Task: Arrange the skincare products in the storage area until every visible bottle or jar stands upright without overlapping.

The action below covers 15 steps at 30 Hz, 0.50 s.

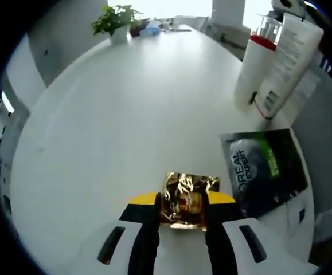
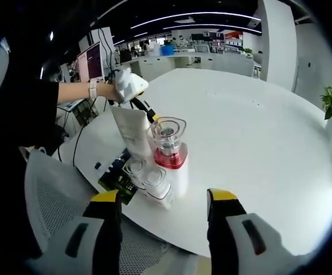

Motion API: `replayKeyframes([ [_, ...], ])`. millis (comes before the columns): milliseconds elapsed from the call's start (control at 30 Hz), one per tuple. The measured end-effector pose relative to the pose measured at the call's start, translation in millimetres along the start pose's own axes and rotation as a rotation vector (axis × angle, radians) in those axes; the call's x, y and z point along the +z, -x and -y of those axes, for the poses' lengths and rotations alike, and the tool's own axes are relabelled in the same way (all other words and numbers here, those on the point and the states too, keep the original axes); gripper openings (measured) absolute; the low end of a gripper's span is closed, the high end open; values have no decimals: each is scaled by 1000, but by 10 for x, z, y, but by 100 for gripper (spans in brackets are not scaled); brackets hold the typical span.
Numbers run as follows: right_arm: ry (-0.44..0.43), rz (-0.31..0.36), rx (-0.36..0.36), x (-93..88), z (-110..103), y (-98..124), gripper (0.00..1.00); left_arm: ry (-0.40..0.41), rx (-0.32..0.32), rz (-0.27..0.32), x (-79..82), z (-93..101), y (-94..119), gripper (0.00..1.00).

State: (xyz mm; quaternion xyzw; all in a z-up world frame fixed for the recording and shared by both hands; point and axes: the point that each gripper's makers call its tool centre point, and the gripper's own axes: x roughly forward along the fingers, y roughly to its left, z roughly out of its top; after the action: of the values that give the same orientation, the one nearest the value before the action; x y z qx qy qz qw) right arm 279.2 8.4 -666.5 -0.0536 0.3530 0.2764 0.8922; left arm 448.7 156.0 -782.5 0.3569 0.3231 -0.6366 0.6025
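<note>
On the white table, the left gripper has its jaws closed in on a small gold packet, crinkled and shiny, with reddish print on its front; the packet sits between the yellow-tipped jaws, near the table's near edge. Just right of it lies a flat dark sachet with a green patch and white lettering, resting on the tabletop. Farther right stand a white tube with small printed text and, touching it on its left, a white bottle with a red band and a clear cap, both upright as far as the tilted view allows. At the table's far end sits a potted plant beside a few small items too blurred to name. In the right gripper view the same group clusters near the table's near left edge: the tube standing, the red-banded bottle in front with its clear cap up, two clear-lidded jars near it whose contents cannot be made out, and the dark sachet lying flat at the edge. The right gripper hangs off the table's edge with its jaws spread wide and nothing between them. Beyond the tube, a person's hand holds the left gripper low over the table, the forearm reaching in from the left with a watch at the wrist.
</note>
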Motion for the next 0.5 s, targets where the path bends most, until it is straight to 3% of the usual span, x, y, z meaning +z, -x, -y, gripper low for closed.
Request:
replayKeyframes([
  [267, 2, -6, 10, -12, -30, -3, 60, -31, -31, -25, -52, 85, 53, 40],
  [367, 0, -3, 12, -12, -39, -4, 60, -55, -25, -38, -72, 65, 46, 41],
  [500, -5, -2, 9, -13, -33, 9, 59, -70, -67, -66, -123, 107, 27, 45],
])
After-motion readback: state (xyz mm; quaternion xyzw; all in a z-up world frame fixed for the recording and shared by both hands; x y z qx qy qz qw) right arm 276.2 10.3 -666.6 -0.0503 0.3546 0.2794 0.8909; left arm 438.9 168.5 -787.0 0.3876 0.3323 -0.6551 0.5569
